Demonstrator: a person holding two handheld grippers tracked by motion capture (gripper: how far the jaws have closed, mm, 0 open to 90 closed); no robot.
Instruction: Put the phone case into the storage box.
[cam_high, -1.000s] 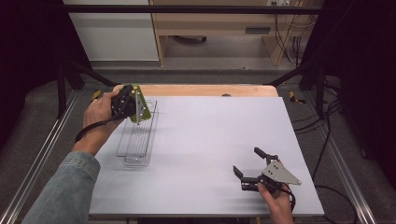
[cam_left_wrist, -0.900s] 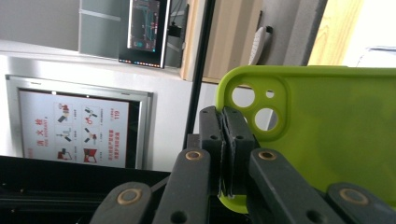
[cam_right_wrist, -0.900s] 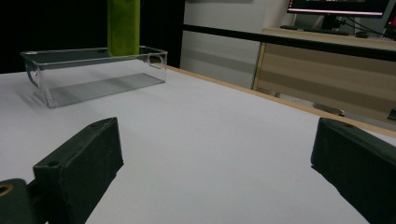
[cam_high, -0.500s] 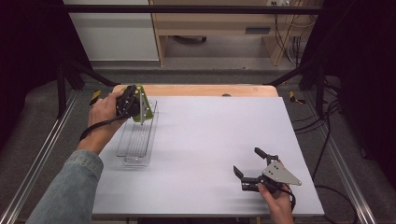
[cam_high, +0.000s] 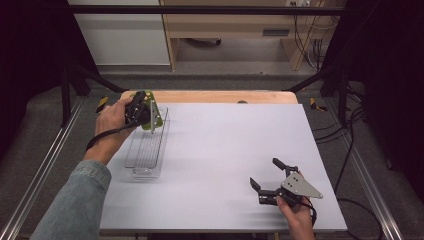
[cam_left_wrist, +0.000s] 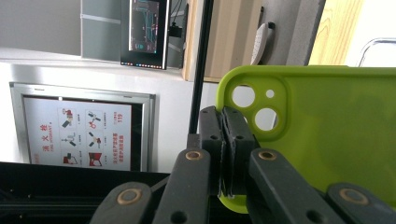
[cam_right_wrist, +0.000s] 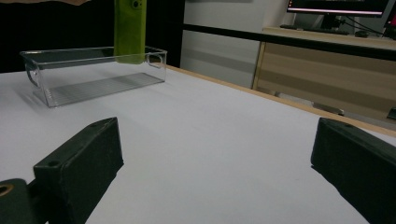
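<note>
Left tongs (cam_high: 148, 114): clamped tight on the rim of a green phone case (cam_high: 155, 116), next to its camera cut-outs; a hand (cam_high: 114, 120) carries them above the far end of the tray.
Phone case: lime green and thin, held up on edge; the left gripper view shows three round camera holes and a smooth inner face (cam_left_wrist: 327, 140). In the right gripper view it hangs upright (cam_right_wrist: 129, 30) with its lower end at the tray's rim, seemingly not set down yet.
Tray: clear plastic, long and narrow, with a ribbed floor (cam_high: 145, 145); it sits at the left of the surface with nothing lying in it.
Step in hand: judged from the pose, the case is being brought down into the tray.
Next move: probably lower the case until it rests on the tray floor, tip it flat so it clears the walls, then let go.
Surface: pale grey (cam_high: 225, 135), bare between the tray and the right hand.
Right tongs (cam_high: 267, 176): spread wide, holding nothing, resting low near the front right corner, well apart from the tray.
</note>
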